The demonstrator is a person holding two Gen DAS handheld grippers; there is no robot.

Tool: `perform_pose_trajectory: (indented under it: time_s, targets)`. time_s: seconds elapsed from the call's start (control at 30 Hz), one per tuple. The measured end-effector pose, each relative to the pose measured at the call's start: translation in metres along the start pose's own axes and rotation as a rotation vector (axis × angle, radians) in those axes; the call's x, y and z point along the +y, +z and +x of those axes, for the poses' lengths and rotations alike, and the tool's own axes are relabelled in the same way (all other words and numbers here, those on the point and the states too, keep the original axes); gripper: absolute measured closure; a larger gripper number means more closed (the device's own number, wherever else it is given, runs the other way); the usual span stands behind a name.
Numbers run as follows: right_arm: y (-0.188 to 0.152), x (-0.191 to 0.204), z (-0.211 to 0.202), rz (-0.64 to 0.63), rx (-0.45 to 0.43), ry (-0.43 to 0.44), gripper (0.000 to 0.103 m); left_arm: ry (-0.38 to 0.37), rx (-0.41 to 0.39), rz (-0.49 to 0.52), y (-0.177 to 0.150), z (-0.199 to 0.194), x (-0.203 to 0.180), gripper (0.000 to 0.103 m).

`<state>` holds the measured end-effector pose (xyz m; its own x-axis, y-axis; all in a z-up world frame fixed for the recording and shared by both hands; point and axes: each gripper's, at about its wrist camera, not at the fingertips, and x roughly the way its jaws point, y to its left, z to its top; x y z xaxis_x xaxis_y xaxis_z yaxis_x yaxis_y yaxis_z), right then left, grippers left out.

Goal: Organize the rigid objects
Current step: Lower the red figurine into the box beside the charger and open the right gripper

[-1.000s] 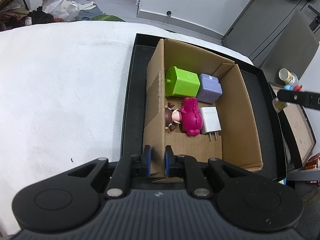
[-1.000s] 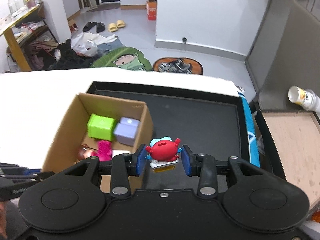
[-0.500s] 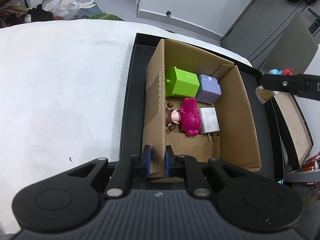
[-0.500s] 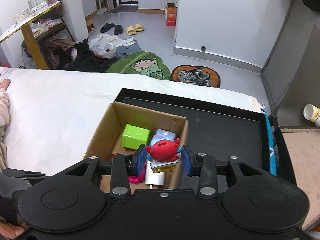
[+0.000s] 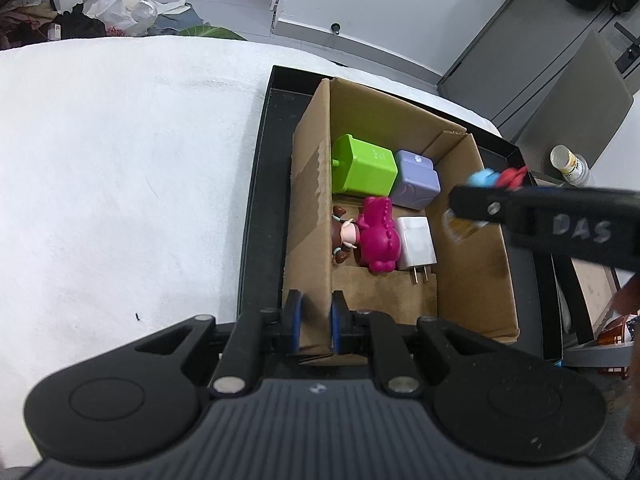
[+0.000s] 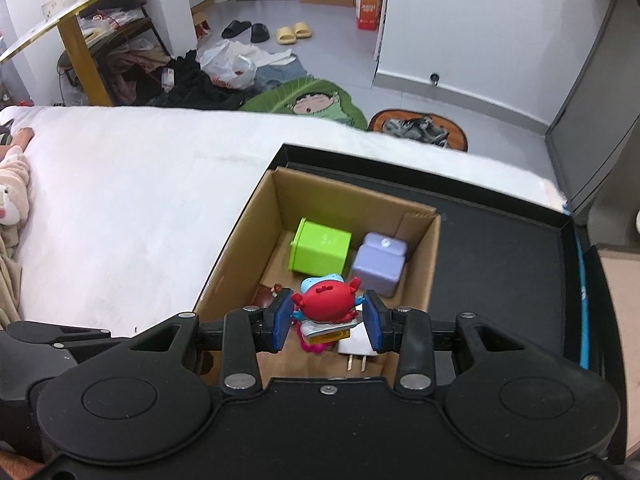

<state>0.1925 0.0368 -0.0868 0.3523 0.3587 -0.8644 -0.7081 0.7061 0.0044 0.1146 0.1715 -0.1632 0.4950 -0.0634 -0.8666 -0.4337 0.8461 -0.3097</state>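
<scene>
A cardboard box (image 5: 476, 280) stands inside a black tray (image 5: 256, 200) on a white cover. In the box lie a green cube (image 5: 364, 168), a lilac block (image 5: 416, 182), a magenta dinosaur toy (image 5: 378, 236), a small brown-haired doll (image 5: 344, 236) and a white plug charger (image 5: 416, 242). My left gripper (image 5: 312, 326) is shut on the box's near left wall. My right gripper (image 6: 326, 316) is shut on a red crab toy (image 6: 326, 300) with a blue and amber base, hanging over the box's inside; in the left wrist view the crab toy (image 5: 510, 178) peeks above that gripper's finger.
The black tray's bare floor (image 6: 500, 264) lies right of the box (image 6: 240, 252). A plush toy (image 6: 12, 196) rests at the cover's left edge. Beyond the cover are slippers, bags and a floor mat (image 6: 308, 100). A grey cabinet (image 5: 560, 92) and a small bottle (image 5: 568, 162) stand at the right.
My right gripper has carried the crab toy leftward from over the tray's bare floor to above the box's inside. The left gripper has kept its grip on the box wall.
</scene>
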Motion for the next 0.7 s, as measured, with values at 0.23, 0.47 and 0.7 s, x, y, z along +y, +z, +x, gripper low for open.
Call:
perform_pose_trajectory:
  time_s: [0.23,0.47,0.7]
  targets:
    - [-0.008,0.008,0.019,0.012,0.066,0.010,0.066,-0.011,0.000,-0.005,0.000,0.001,0.003,0.089]
    - [-0.012,0.007,0.039,0.015,0.129,-0.011,0.066,-0.019,0.001,-0.009,0.001,0.000,0.004,0.089]
    - [-0.015,0.005,0.057,0.006,0.179,-0.033,0.066,-0.021,0.003,-0.008,0.001,0.001,0.005,0.089]
